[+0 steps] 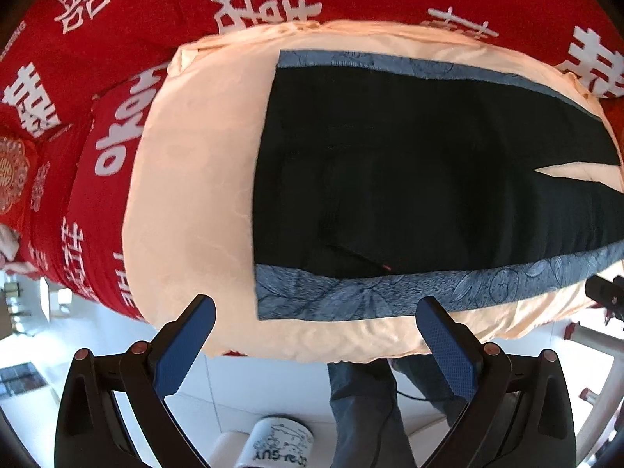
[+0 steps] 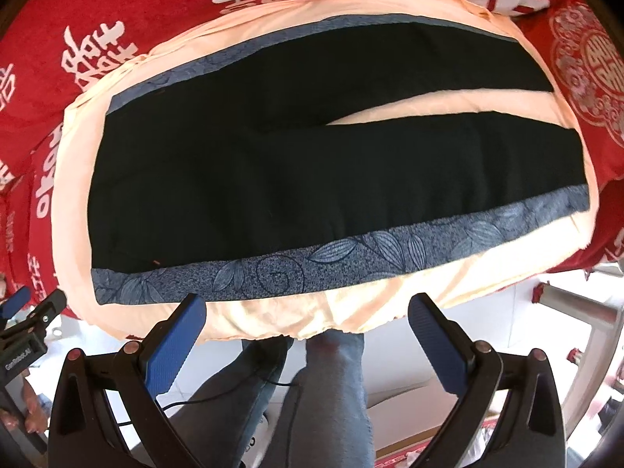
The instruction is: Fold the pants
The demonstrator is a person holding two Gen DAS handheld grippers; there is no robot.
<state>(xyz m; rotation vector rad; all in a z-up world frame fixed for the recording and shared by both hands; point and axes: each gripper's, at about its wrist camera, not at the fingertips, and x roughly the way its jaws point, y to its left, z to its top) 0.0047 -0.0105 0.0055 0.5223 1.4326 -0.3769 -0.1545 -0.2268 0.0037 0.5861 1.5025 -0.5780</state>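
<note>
Black pants point(image 1: 409, 171) point(image 2: 273, 171) with blue leaf-print side bands lie flat on a peach cloth point(image 1: 195, 179) point(image 2: 351, 308). The waist is on the left and the two legs run to the right with a narrow gap between them. My left gripper point(image 1: 316, 312) hovers open above the near edge, close to the waist end's blue band. My right gripper point(image 2: 308, 312) is open too, over the near blue band at mid-length. Neither holds anything. The left gripper point(image 2: 35, 304) shows at the left edge of the right wrist view.
A red bedspread point(image 1: 128, 7) point(image 2: 97, 11) with white characters lies under and beyond the peach cloth. A person's legs in jeans point(image 2: 323, 397) stand at the near edge. A white mug point(image 1: 280, 440) sits below on a pale floor. A cable runs by the feet.
</note>
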